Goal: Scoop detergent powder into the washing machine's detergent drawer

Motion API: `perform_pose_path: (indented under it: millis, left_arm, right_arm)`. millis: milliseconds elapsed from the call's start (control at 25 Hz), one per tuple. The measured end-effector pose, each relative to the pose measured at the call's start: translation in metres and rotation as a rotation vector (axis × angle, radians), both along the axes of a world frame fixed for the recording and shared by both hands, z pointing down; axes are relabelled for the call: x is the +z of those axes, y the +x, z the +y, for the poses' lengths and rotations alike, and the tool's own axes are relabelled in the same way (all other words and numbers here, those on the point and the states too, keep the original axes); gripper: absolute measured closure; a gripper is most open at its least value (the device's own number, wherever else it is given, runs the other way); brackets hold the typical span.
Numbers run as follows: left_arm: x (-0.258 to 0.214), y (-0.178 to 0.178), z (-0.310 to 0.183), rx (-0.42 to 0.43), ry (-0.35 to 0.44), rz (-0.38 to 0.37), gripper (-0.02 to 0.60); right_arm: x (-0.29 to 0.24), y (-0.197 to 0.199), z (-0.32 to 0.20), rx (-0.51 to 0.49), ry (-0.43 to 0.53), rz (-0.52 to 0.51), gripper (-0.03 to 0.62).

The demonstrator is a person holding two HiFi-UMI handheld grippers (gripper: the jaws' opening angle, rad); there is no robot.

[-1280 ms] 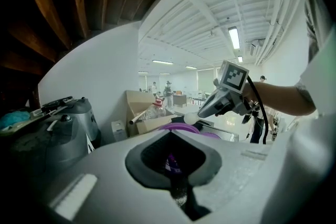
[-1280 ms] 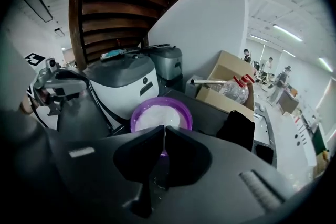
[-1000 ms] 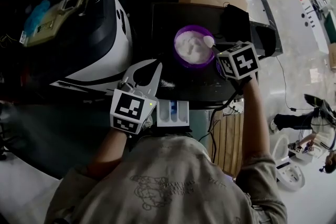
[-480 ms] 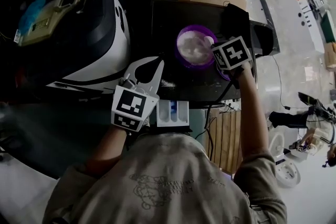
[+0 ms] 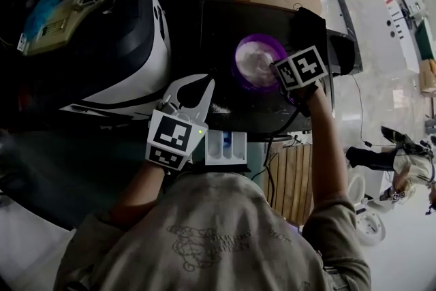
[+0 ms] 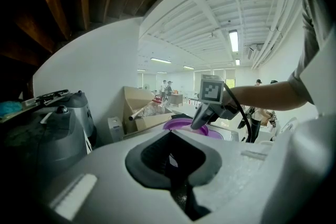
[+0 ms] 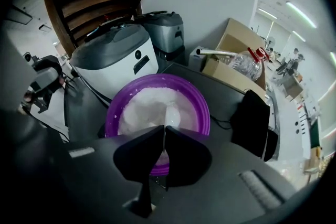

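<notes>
Spoon (image 7: 170,113) handle hidden between right gripper (image 7: 162,131) fingers (image 7: 185,157); bowl (image 7: 205,113) rim partly covered

head view looks steeply down from over the person's shoulders. left gripper view sits low, facing level across to the purple bowl (image 6: 181,124) at 1 o'clock. right gripper view tilts down, close over it; all three share it.
</notes>
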State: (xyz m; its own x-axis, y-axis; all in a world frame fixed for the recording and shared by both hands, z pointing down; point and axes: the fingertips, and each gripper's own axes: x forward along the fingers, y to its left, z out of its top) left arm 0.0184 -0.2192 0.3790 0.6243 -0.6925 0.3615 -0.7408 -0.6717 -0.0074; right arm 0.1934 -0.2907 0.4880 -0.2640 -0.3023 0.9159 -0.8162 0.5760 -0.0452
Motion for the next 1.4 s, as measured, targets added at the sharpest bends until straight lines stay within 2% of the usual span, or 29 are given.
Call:
perform_pose_path:
  millis: [360, 480, 880, 1400]
  left_arm:
    - [0.003, -0.007, 0.0, 0.004, -0.009, -0.002, 0.581]
    - [0.004, -0.009, 0.0, 0.005, -0.013, -0.006, 0.581]
    - [0.003, -0.008, 0.0, 0.012, -0.011, -0.009, 0.581]
    - [-0.007, -0.01, 0.0, 0.016, 0.015, -0.017, 0.581]
  right_arm:
    - [0.003, -0.015, 0.001, 0.027, -0.073, -0.141, 0.557]
    - [-0.001, -0.017, 0.001, 0.068, -0.098, -0.232, 0.557]
    - [-0.03, -0.027, 0.004, 0.249, -0.125, -0.616, 0.557]
    - [-0.092, -0.038, 0.017, 0.492, -0.14, -1.258, 0.557]
